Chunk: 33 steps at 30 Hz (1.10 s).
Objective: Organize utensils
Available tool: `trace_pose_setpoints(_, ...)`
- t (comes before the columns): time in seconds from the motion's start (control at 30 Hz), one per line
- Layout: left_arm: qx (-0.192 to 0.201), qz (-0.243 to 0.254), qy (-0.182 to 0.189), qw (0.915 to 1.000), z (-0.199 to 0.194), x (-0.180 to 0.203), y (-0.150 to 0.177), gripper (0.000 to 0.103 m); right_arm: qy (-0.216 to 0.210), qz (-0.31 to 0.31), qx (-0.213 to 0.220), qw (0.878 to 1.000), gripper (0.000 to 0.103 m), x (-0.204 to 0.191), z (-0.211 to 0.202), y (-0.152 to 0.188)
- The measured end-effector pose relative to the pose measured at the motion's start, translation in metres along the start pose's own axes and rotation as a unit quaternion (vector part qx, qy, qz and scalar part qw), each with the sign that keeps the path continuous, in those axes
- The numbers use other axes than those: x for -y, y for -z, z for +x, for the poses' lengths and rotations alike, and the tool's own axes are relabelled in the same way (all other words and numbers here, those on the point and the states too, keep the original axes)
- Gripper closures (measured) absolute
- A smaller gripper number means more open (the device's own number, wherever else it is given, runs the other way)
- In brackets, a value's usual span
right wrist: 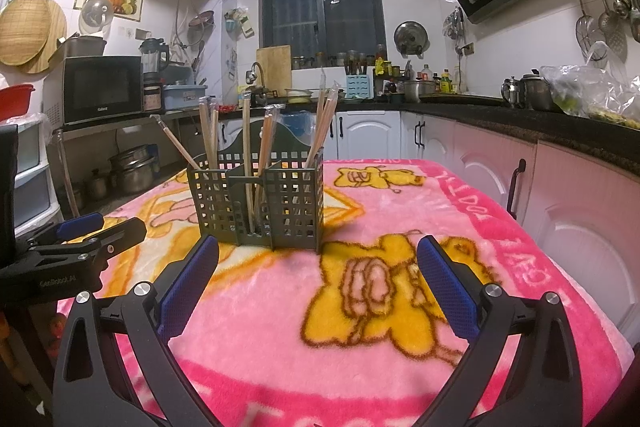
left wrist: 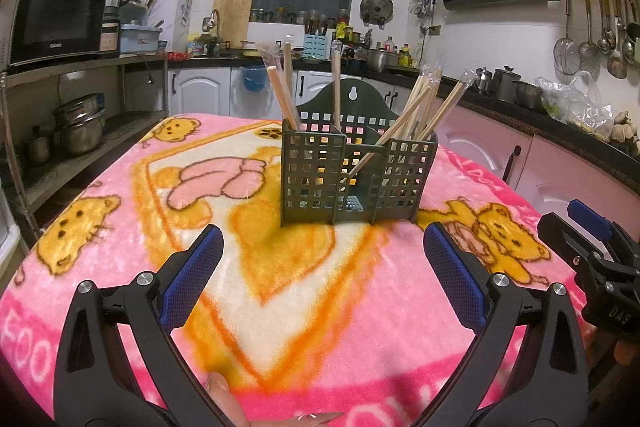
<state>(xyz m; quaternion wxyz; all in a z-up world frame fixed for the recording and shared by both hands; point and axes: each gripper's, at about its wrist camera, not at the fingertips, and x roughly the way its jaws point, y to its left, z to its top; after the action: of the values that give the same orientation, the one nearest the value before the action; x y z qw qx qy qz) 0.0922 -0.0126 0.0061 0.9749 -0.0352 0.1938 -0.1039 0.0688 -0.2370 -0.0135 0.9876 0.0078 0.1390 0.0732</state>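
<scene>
Standing upright mid-table on a pink cartoon blanket (left wrist: 120, 267), a green slotted utensil holder (left wrist: 356, 175) carries wrapped wooden chopsticks (left wrist: 416, 107); these look light, stiff and slippery, best pinched mid-shaft; left gripper (left wrist: 322, 251) and right gripper (right wrist: 318, 259) both gape wide, empty.

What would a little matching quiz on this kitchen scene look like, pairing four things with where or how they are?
Things:
1. chopsticks
2. holder
3. left gripper
4. microwave

Places or states:
A. on a shelf at the left wall
B. standing on the pink blanket
C. sticking up out of the compartments
D. jaws wide open, holding nothing

Pairs: 1-C, 2-B, 3-D, 4-A
</scene>
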Motion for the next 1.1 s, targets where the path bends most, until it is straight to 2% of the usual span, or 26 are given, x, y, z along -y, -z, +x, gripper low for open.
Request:
trace_pose_setpoints(0.47, -0.005, -0.008, 0.002, 1.0, 0.002, -0.004, 0.003, 0.011, 0.0, 0.001, -0.002, 1.0, 0.006, 0.0, 0.0, 0.0)
trace_pose_setpoints(0.87, -0.016, -0.014, -0.015, 0.9997, 0.003, -0.004, 0.001, 0.011, 0.004, 0.011, -0.016, 1.0, 0.006, 0.0, 0.001, 0.0)
trace_pose_setpoints(0.93, -0.023, -0.018, -0.016, 0.9995, 0.003, -0.006, -0.001, 0.011, 0.006, 0.016, -0.026, 1.0, 0.006, 0.004, 0.005, -0.001)
trace_pose_setpoints(1.0, -0.04, -0.028, -0.013, 0.9987, 0.008, -0.014, -0.005, 0.011, 0.021, 0.028, -0.055, 0.998, 0.006, 0.014, 0.014, -0.005)
trace_pose_setpoints(1.07, -0.073, -0.032, -0.034, 0.9962, 0.02, -0.035, -0.016, 0.011, 0.042, 0.042, -0.08, 0.995, 0.006, 0.032, 0.026, -0.012)
trace_pose_setpoints(1.1, -0.093, -0.029, -0.05, 0.9939, 0.029, -0.047, -0.021, 0.011, 0.068, 0.037, -0.11, 0.991, 0.006, 0.047, 0.039, -0.017)
